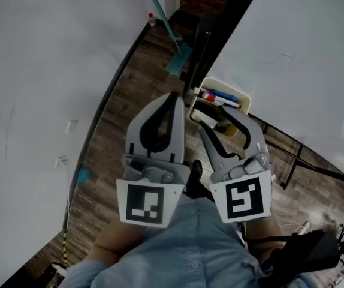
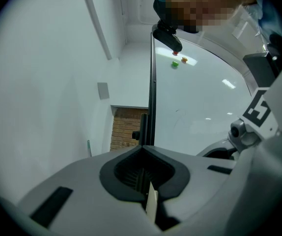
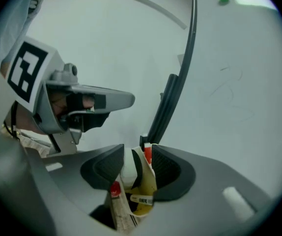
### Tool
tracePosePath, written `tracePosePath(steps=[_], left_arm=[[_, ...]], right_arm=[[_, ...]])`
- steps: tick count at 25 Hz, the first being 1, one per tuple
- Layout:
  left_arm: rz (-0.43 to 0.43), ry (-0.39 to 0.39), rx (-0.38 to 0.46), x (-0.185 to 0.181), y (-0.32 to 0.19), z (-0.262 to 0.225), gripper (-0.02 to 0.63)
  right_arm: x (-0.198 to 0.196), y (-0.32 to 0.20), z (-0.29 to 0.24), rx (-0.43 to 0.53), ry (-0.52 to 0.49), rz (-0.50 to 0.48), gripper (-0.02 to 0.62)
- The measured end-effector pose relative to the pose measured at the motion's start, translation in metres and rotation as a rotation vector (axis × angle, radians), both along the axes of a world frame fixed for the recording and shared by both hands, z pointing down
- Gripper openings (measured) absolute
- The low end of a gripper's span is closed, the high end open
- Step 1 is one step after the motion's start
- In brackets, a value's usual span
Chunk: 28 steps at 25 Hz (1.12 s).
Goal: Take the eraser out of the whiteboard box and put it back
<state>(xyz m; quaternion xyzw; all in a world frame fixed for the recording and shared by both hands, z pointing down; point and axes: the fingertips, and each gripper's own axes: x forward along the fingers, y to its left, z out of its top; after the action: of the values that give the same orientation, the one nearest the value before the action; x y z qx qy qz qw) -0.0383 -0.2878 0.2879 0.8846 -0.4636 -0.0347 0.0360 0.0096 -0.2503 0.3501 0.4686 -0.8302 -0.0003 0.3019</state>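
Note:
The cream whiteboard box (image 1: 244, 101) hangs on the black frame between two whiteboards and holds red and blue markers (image 1: 219, 96). My right gripper (image 1: 215, 120) reaches into its near end, jaws apart. In the right gripper view, the gripper (image 3: 137, 154) has a yellow and black eraser (image 3: 145, 190) showing through the gap, beside a red marker cap (image 3: 115, 189). I cannot see the pads pressing on it. My left gripper (image 1: 173, 96) hovers to the left of the box, shut with nothing in it (image 2: 143, 151).
A large whiteboard (image 1: 40, 71) stands on the left and another (image 1: 304, 53) on the right, with a black post (image 1: 215, 35) between them. Below is wooden floor (image 1: 130, 95). Green and orange magnets (image 2: 175, 64) stick to the board. My blue sleeve (image 1: 184, 245) fills the bottom.

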Motion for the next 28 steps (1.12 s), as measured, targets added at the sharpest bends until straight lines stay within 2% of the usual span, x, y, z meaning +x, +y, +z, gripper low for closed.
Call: tracePosePath(steps=[3, 8, 15, 24, 28], left_arm=[[-0.005, 0.002, -0.006, -0.002, -0.003, 0.002, 0.005], [0.001, 0.007, -0.01, 0.001, -0.005, 0.002, 0.005], [-0.006, 0.002, -0.014, -0.004, -0.014, 0.005, 0.005], [0.007, 0.0, -0.02, -0.002, -0.014, 0.008, 0.005], [0.001, 0.002, -0.013, -0.005, -0.013, 0.007, 0.005]], right_arm=[[-0.001, 0.002, 0.006, -0.056, -0.011, -0.021, 0.173], [-0.01, 0.006, 0.027, -0.132, 0.038, -0.068, 0.183], [-0.006, -0.001, 0.037, -0.097, 0.184, -0.002, 0.181], [-0.006, 0.001, 0.048, -0.132, 0.203, -0.005, 0.179], [-0.006, -0.003, 0.048, -0.126, 0.169, -0.004, 0.138]])
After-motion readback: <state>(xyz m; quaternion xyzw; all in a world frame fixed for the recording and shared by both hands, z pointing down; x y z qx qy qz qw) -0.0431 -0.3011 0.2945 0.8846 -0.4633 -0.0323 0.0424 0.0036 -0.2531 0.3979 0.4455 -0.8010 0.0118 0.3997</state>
